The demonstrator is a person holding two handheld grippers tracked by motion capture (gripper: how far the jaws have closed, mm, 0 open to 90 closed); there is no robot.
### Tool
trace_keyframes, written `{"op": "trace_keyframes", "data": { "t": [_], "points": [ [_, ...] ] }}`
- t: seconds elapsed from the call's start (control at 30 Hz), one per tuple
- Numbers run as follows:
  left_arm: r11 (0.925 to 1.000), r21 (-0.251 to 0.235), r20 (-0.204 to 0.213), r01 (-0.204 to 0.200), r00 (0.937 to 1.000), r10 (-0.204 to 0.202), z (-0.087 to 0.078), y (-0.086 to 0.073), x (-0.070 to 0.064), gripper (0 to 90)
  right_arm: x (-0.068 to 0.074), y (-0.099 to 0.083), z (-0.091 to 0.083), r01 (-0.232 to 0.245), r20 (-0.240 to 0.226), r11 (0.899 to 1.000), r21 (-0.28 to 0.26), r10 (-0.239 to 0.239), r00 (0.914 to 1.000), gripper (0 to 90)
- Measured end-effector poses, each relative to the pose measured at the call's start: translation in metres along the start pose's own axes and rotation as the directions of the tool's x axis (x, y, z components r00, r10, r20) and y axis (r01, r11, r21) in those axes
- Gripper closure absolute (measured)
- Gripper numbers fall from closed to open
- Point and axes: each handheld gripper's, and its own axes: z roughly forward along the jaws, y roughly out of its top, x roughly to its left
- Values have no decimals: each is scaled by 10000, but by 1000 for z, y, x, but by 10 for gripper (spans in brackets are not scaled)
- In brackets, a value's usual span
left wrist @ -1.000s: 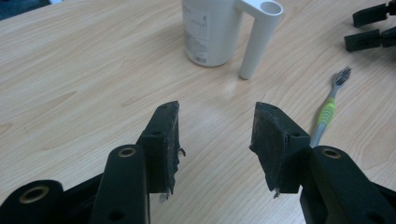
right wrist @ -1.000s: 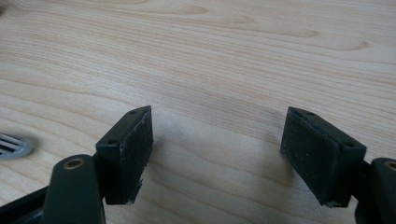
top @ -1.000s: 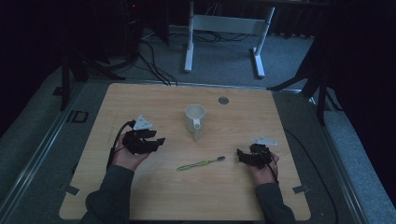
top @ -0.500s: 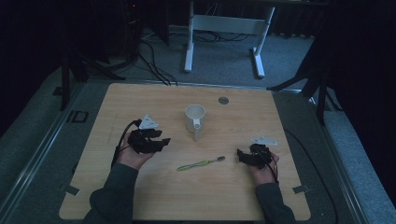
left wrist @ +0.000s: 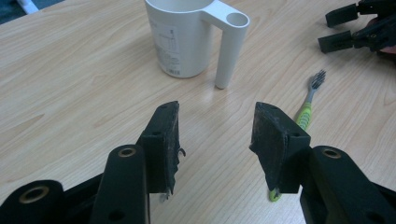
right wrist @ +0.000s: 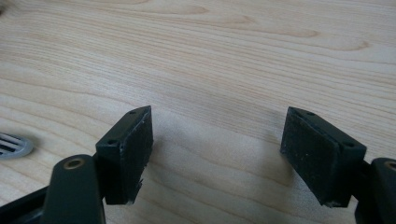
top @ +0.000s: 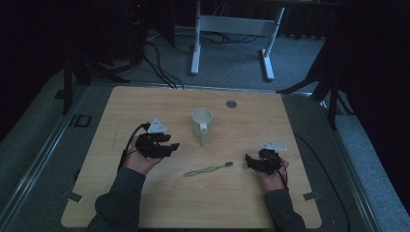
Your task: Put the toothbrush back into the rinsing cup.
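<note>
Right now my left gripper (left wrist: 215, 135) hangs with jaws apart and empty over the table (top: 121, 104), the white mug (left wrist: 187, 37) at its twelve o'clock and the green toothbrush (left wrist: 306, 109) at two. My right gripper (right wrist: 217, 149) gapes wide (nothing between the pads) above bare wood.

Wooden table (top: 145, 203), white mug (top: 201, 124), toothbrush (top: 208, 169)

The high view is dim and grainy, its surroundings sinking into near black around the wooden table (top: 145, 106). Both gripper views are brighter, evenly lit, with soft shadows beside the white mug (left wrist: 187, 42) and slightly blurred near foregrounds.
</note>
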Motion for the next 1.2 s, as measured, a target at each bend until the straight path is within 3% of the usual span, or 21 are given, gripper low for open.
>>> {"op": "trace_keyframes", "data": {
  "t": [1.2],
  "points": [
    [9954, 564, 656, -777, 9951, 739, 22, 17, -17, 521, 0, 0, 0, 11, -4, 10000, -1, -11, 10000, 247]
  ]
}}
